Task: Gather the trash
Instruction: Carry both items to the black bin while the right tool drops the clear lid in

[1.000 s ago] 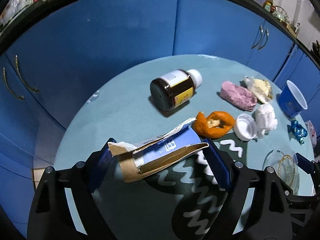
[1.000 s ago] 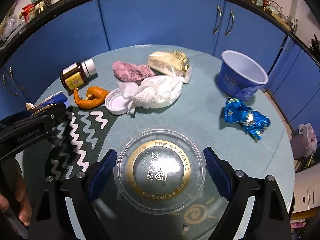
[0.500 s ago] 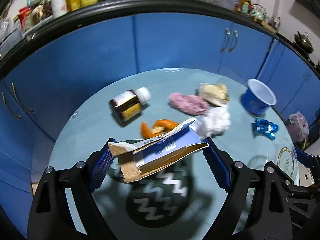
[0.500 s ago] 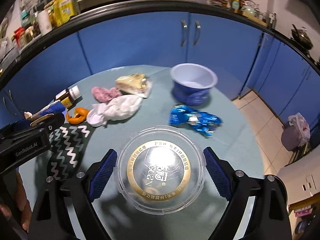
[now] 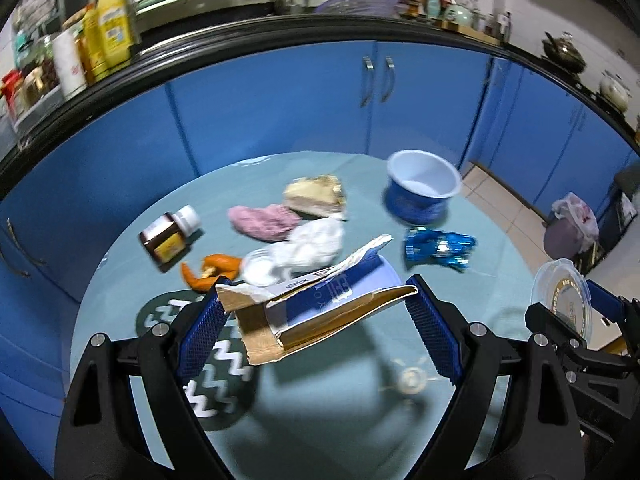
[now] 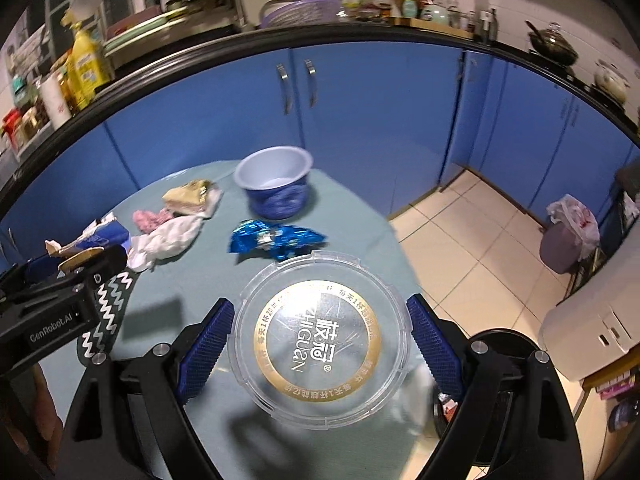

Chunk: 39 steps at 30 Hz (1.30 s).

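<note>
Above the round worktop (image 5: 328, 420), both claws are loaded and airborne. The left claw (image 5: 316, 320) pinches a torn blue carton (image 5: 320, 304) across its length, long axis running roughly nine to three between the pads, its shadow lying on the cloth below. The right claw (image 6: 320, 344) clamps a clear round lid (image 6: 320, 340) by its rim, flat face up, over the worktop's edge at the five o'clock side.

Now the relation that matters: a lined bin (image 6: 568, 236) stands on the tiled floor, well apart from the worktop, out at about three o'clock from the right claw and at three o'clock in the left view too (image 5: 570, 228). The right claw is the nearer one, so the lid looks likely to go first, the carton crossing after it.

Waiting on the worktop: a blue cup (image 6: 276, 188), a blue foil wrapper (image 6: 276, 238), white tissue (image 5: 312, 244), a brown bottle (image 5: 168, 236) on its side, and orange peel (image 5: 212, 270).
</note>
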Each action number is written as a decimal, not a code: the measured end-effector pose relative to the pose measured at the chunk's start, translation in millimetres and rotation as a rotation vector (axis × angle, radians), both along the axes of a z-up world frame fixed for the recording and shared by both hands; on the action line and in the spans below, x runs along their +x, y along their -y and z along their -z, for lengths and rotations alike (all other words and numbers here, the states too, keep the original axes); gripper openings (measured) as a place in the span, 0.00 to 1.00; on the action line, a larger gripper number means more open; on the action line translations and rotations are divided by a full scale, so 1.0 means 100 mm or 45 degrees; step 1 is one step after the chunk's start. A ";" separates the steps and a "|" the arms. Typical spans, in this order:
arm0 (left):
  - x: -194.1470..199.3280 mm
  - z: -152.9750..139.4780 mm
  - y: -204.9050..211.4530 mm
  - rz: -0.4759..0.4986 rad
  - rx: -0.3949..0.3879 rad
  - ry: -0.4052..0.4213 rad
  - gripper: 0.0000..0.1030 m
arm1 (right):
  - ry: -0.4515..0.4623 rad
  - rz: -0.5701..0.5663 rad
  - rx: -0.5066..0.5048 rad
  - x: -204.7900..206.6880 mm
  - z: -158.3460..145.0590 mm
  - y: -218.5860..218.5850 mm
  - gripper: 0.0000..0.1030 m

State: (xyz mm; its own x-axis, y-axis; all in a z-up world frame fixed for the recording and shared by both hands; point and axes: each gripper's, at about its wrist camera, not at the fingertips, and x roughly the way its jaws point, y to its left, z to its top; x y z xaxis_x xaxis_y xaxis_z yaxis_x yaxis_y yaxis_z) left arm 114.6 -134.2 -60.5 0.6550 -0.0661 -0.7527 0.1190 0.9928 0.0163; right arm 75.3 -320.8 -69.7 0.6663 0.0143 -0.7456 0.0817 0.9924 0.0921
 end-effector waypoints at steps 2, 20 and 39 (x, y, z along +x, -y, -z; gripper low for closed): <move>-0.03 -0.03 0.15 0.029 0.007 0.009 0.83 | 0.009 0.032 0.011 -0.05 -0.02 0.15 0.83; -0.21 -0.15 1.26 0.258 0.055 0.042 0.83 | 0.033 0.302 0.046 -0.49 -0.01 1.28 0.83; -0.43 -0.25 2.14 0.450 0.082 0.076 0.83 | 0.037 0.502 0.037 -0.94 -0.03 2.10 0.84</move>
State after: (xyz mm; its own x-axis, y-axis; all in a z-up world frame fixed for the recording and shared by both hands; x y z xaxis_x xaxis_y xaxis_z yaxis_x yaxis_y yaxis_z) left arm 72.0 -347.8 -35.6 0.6428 -0.2502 -0.7240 0.4516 0.8872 0.0944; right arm -18.3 -530.9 -66.9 0.6457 -0.2258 -0.7295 0.4528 0.8824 0.1276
